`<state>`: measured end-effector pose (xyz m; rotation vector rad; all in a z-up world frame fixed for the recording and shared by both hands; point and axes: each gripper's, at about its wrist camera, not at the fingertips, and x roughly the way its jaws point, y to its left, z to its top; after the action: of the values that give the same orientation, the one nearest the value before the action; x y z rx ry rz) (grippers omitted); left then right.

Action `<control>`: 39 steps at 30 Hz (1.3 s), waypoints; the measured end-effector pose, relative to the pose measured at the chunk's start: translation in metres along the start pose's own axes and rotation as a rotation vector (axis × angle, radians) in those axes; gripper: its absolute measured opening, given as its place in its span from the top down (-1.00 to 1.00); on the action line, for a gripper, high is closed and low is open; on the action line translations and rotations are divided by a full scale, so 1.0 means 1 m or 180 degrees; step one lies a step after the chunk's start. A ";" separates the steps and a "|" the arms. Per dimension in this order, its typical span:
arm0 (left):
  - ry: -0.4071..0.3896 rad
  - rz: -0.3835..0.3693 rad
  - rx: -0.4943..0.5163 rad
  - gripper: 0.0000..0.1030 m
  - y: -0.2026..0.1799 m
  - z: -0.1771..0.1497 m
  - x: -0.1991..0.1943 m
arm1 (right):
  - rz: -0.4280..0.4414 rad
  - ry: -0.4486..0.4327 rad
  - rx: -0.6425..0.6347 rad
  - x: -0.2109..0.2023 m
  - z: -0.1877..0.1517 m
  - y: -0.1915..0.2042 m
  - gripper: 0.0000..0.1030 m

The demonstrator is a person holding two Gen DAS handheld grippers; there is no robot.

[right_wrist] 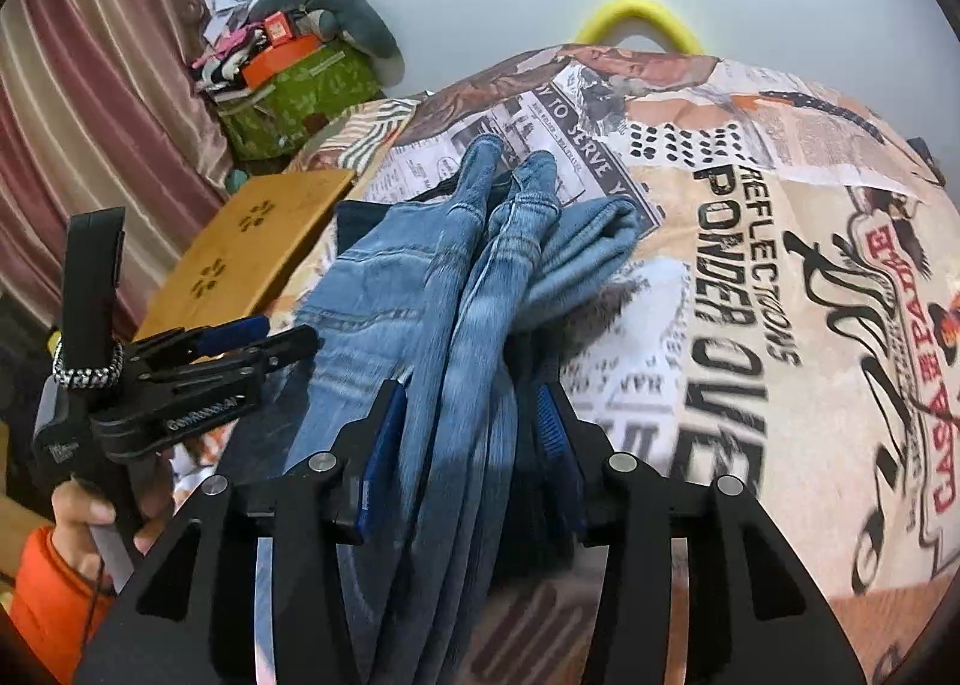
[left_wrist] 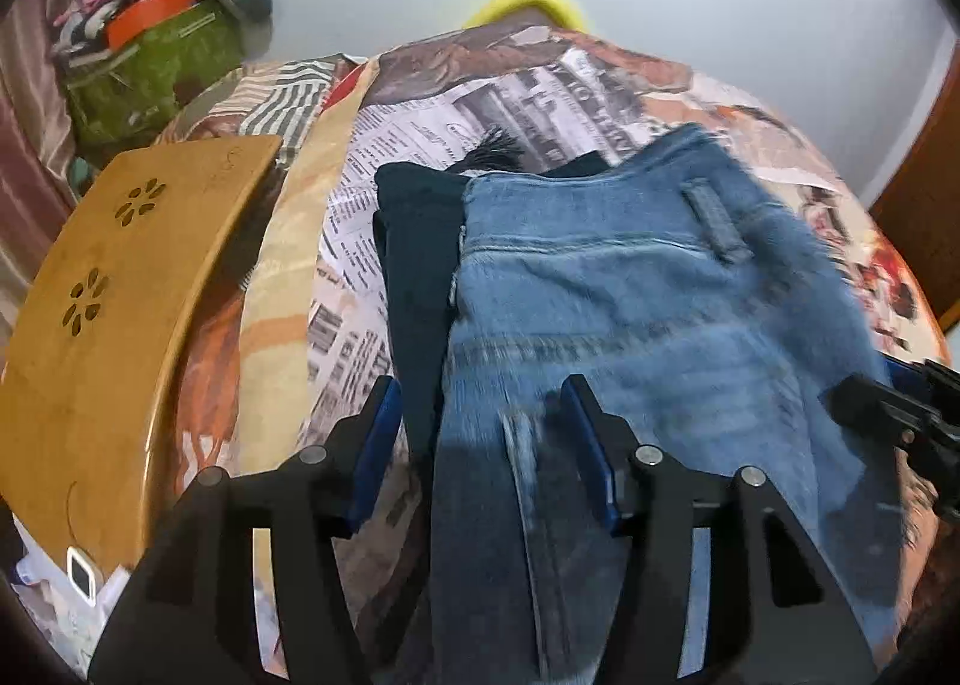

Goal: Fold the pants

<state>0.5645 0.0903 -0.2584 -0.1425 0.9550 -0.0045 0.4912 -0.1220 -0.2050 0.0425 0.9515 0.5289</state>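
Note:
Light blue jeans [left_wrist: 630,289] lie on a bed with a newspaper-print cover [left_wrist: 540,96], over a dark teal garment [left_wrist: 414,241]. My left gripper [left_wrist: 480,421] has its jaws apart with the jeans' waist edge between them, denim draped over the right finger. In the right wrist view, my right gripper [right_wrist: 474,421] straddles the bunched jeans legs [right_wrist: 474,289], its jaws apart with the denim between them. The left gripper [right_wrist: 240,343] shows at the left, held by a hand in an orange sleeve.
A wooden lap tray [left_wrist: 114,289] lies left of the jeans. A green bag [left_wrist: 150,72] with clutter and a grey neck pillow [right_wrist: 336,6] sit at the far left by a curtain [right_wrist: 90,102]. A yellow ring [right_wrist: 636,18] leans at the wall.

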 end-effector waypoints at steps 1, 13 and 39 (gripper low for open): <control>-0.0030 -0.0037 -0.0005 -0.06 0.002 -0.003 -0.013 | 0.0013 -0.0035 -0.0052 -0.008 -0.002 0.003 0.19; -0.0991 -0.0294 0.0119 -0.06 -0.025 -0.036 -0.247 | 0.0148 -0.1099 -0.0416 -0.198 -0.031 0.076 0.19; -0.2495 -0.0157 0.0403 -0.99 -0.084 -0.237 -0.498 | -0.0273 -0.2344 -0.0692 -0.365 -0.175 0.177 -0.75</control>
<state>0.0887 0.0125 0.0222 -0.0410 0.1672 -0.0509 0.1112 -0.1652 0.0172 -0.0011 0.1744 0.4811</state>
